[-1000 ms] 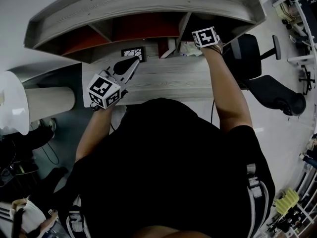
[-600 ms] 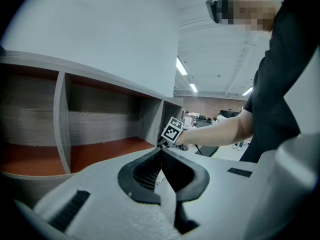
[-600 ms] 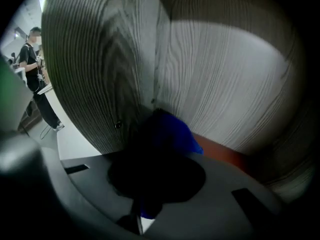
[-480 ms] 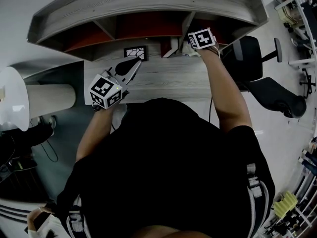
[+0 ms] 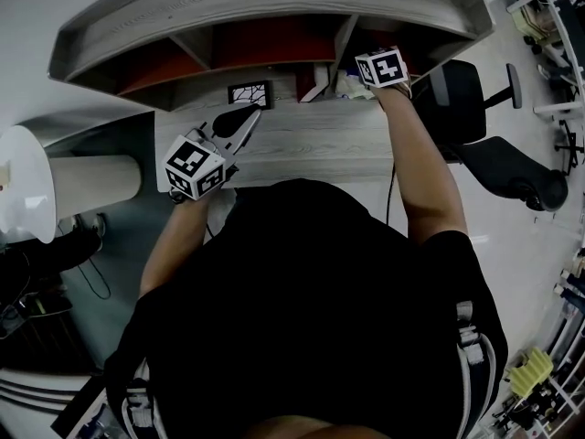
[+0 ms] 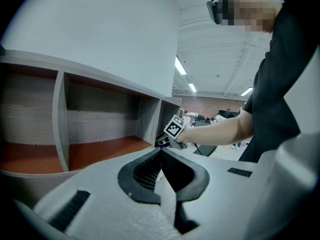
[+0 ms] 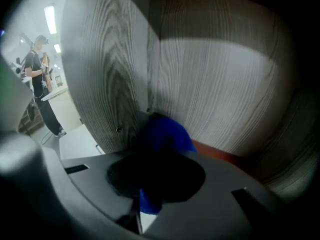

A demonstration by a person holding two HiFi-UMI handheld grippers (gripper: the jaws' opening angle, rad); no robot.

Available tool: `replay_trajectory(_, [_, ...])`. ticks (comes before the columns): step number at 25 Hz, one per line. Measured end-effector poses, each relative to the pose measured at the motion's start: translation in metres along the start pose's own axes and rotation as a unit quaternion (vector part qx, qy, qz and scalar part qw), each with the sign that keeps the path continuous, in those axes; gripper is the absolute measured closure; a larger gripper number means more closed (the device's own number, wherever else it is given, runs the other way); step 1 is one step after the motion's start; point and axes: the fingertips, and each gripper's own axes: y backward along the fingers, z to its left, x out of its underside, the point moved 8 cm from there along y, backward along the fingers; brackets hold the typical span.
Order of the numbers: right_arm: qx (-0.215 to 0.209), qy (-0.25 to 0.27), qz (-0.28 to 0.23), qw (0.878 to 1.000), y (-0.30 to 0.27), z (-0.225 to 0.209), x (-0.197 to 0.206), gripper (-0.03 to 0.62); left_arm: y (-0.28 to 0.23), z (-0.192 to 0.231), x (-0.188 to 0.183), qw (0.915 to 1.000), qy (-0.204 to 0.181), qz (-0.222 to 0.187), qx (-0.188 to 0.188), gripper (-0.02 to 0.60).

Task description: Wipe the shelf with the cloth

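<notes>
The grey wooden shelf with red-orange floors stands at the back of the desk. My right gripper is shut on a blue cloth, pressed into the corner where the grey side wall meets the back wall. From the head view only its marker cube shows, at the mouth of the right compartment. My left gripper hovers above the desk, shut with nothing in it, pointing at the shelf's middle compartments.
A small black frame with a white pattern leans at the shelf's foot by the left gripper. The grey desk top runs between me and the shelf. A black office chair stands to the right, a white cylinder to the left.
The right gripper slid a little left, then back right, with the cloth inside the right compartment. The left gripper has hardly moved.
</notes>
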Motion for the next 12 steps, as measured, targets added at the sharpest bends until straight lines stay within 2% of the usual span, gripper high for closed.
replay_trajectory(12, [0.013,-0.011,-0.133,0.991,0.107,0.011,0.011,0.546,-0.017,-0.011,0.001,0.9994,-0.007,0.005,0.035,0.565])
